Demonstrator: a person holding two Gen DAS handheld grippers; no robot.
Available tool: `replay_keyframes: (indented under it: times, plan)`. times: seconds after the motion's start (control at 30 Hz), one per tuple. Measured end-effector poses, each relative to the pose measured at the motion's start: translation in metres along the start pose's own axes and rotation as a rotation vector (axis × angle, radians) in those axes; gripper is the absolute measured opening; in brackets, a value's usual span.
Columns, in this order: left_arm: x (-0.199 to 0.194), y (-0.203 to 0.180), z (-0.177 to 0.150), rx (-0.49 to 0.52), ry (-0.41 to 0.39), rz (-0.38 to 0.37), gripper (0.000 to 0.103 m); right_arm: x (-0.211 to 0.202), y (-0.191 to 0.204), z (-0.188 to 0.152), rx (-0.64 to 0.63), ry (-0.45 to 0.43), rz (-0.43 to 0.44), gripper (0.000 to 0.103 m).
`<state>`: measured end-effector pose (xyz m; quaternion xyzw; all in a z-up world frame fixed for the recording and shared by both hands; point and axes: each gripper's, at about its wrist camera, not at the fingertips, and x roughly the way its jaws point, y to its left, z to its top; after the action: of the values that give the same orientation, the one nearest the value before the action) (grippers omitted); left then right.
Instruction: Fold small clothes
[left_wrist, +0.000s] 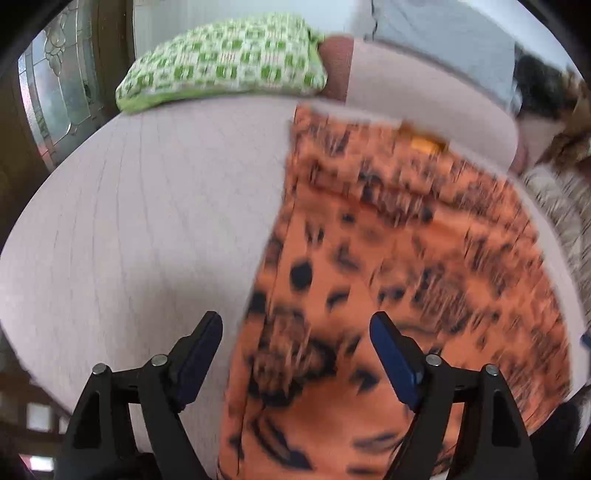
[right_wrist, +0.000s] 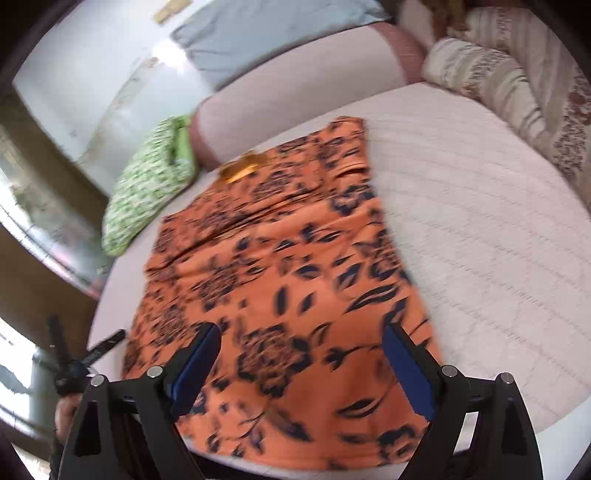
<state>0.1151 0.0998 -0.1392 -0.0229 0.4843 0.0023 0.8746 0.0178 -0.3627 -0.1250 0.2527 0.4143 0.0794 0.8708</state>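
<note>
An orange garment with a dark floral print (right_wrist: 280, 280) lies spread flat on the pale quilted bed (right_wrist: 480, 240). A yellow label sits at its far edge (right_wrist: 240, 170). It also shows in the left wrist view (left_wrist: 388, 280), blurred. My left gripper (left_wrist: 295, 339) is open and empty above the garment's near left edge. My right gripper (right_wrist: 301, 350) is open and empty above the garment's near end. The left gripper shows in the right wrist view (right_wrist: 74, 365) at the bed's left edge.
A green and white patterned pillow (left_wrist: 225, 62) lies at the far left of the bed. A long pale bolster (right_wrist: 295, 96) runs along the head. Striped floral bedding (right_wrist: 517, 81) is piled at the far right.
</note>
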Motion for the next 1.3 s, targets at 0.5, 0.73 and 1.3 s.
replay_keyframes:
  times: [0.5, 0.73, 1.3]
  plan:
    - [-0.04, -0.006, -0.027, 0.033, -0.037, 0.046, 0.084, -0.013, 0.022, -0.019, -0.017, -0.016, 0.018, 0.094]
    - [-0.049, -0.017, -0.033, 0.053, -0.034, 0.032, 0.084, 0.048, -0.002, -0.039, 0.075, 0.134, -0.081, 0.095]
    - [-0.036, -0.004, -0.048, 0.008, 0.001, 0.041, 0.084, -0.007, -0.018, -0.024, 0.173, 0.012, -0.022, 0.095]
